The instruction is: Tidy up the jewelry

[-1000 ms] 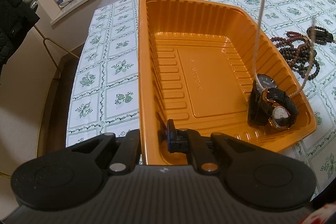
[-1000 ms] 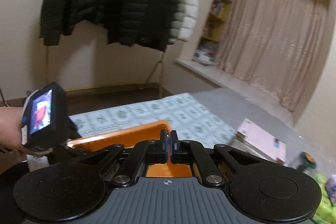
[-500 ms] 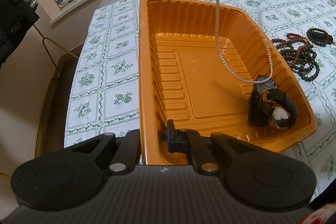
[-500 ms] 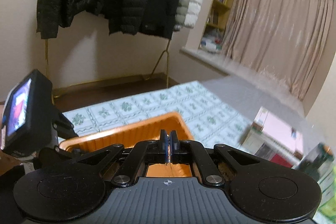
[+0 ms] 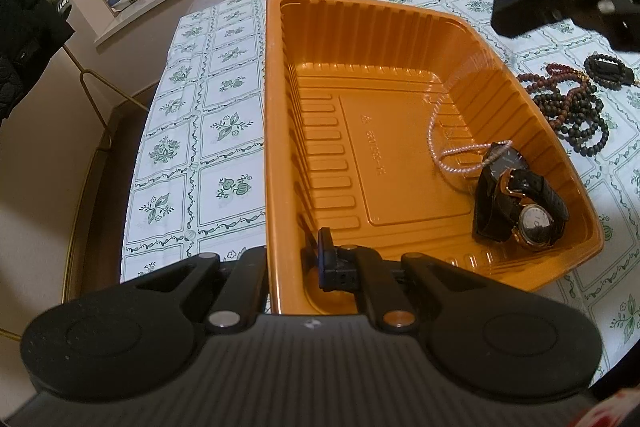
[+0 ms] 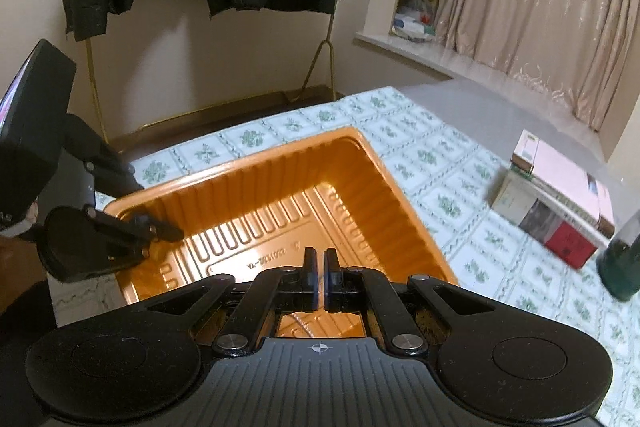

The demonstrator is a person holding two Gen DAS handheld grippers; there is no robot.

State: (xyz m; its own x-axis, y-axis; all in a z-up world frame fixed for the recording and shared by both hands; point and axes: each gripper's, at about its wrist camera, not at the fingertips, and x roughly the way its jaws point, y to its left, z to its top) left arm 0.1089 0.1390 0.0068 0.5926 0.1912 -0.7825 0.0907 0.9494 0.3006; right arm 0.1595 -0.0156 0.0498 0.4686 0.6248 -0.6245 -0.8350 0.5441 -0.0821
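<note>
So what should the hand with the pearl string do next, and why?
Probably open the right gripper and let go. The pearl necklace already lies looped on the floor of the orange tray, draped over the watches, with its upper end still running up toward the shut fingers. The left gripper pinches the tray wall, steadying it.

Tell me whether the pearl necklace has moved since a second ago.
Yes. The pearl necklace has come down: it hung above the orange tray before, and its lower end now lies on the tray floor beside the watches.

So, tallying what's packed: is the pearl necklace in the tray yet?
Partly in: the pearl necklace has its lower loop on the orange tray floor, beside the watches.
</note>
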